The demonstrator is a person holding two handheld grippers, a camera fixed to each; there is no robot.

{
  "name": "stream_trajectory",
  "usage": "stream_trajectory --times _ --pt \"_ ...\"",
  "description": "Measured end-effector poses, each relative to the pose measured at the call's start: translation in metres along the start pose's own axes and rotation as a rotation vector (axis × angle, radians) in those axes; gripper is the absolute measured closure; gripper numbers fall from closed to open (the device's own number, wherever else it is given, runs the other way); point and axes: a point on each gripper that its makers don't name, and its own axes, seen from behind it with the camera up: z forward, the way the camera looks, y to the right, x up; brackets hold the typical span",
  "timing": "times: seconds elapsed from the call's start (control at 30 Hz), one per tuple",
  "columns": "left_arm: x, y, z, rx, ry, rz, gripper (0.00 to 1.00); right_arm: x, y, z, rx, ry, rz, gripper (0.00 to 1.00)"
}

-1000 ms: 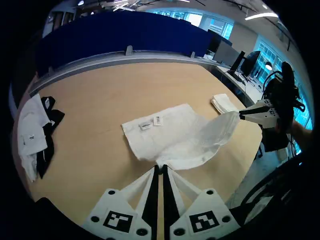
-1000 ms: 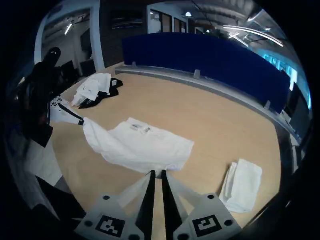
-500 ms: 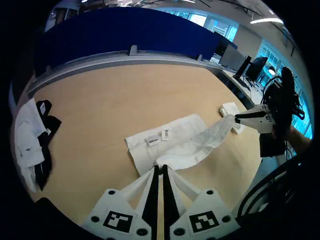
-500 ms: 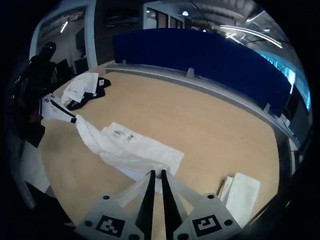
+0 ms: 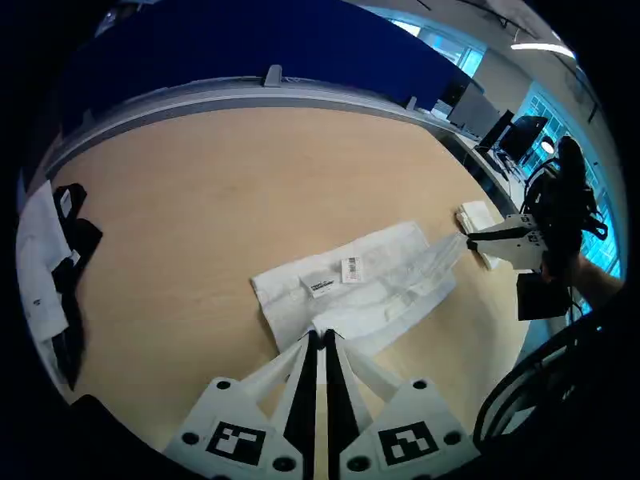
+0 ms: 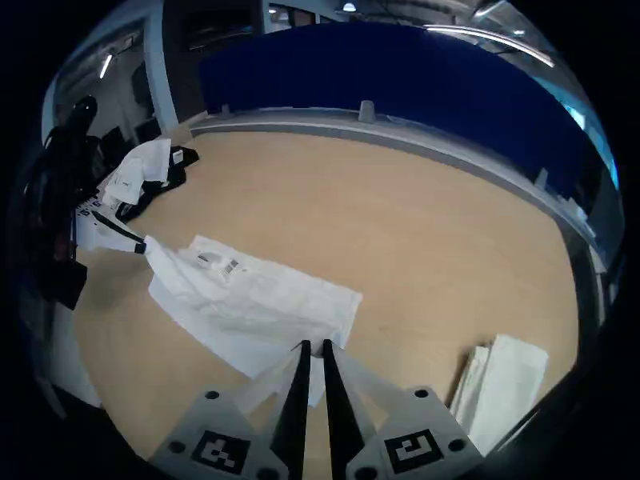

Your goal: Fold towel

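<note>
Lowered over the past second, the towel (image 5: 360, 280) is now spread nearly flat on the table (image 5: 200, 184), where its lifted edge had earlier been seen billowing. It is stretched out as a long band, with its long axis running from the left gripper (image 5: 322, 336) at one end to the right gripper (image 5: 470, 241) at the other. The end toward the right gripper is drawn to a narrow point. Two tags (image 5: 336, 276) are turned face up near the middle of the towel.

The left gripper's jaws are pressed together on the towel's near corner. In the right gripper view, the right gripper's jaws are likewise closed on cloth at their tips.

A stack of folded cloths (image 5: 480, 220) is seen just past the towel's narrow end. A heap of white and black clothes (image 5: 48, 264) lies well apart from its other end. A blue partition (image 5: 240, 40) is seen beyond the towel's far long edge, roughly parallel to it.
</note>
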Motion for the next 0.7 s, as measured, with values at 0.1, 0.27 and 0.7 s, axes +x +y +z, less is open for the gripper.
stream_trajectory --times 0.1,0.27,0.7 --pt "0.000 -0.002 0.004 -0.001 -0.003 0.005 0.93 0.001 0.001 0.003 0.004 0.001 0.009 0.89" --pt "0.006 -0.007 0.011 0.004 0.004 0.009 0.93 0.002 0.005 0.012 0.002 -0.007 0.010 0.89" --pt "0.016 -0.027 0.032 0.029 0.019 0.011 0.89 0.010 0.015 0.040 -0.023 -0.024 0.007 0.88"
